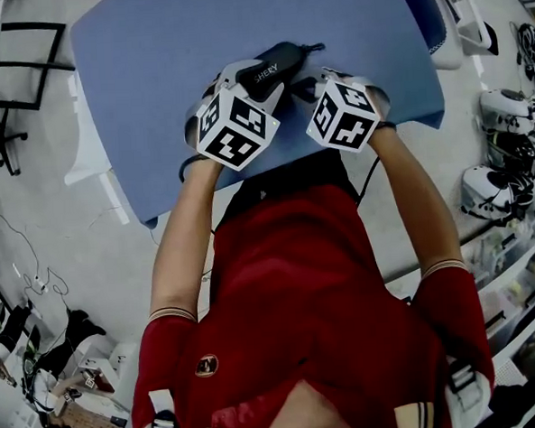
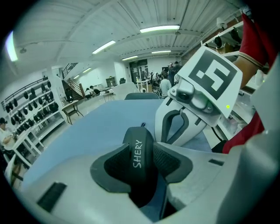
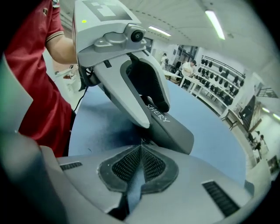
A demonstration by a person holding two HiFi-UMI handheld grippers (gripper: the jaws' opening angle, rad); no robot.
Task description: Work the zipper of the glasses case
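Nearest of all, the person's red shirt and two bare forearms lead out to the glasses case, which is raised a little off the blue table near its close edge. On the case's left, the left gripper is clamped across the body. Both dark pads press its sides and the lettered face shows between them. This grip looks meant as an anchor, so that the shell cannot twist or slide while the zipper is pulled. On the case's near end, just right of that clamp, the right gripper has its jaws clenched tip to tip with no gap between the pads. The tips sit right against the case's edge, where the zipper line probably runs. A tiny speck shows at the tips, but I cannot tell whether it is the slider's tab caught between them. At the case's far end a thin tail sticks out over the table. Beyond the case the cloth lies bare to the far edge.
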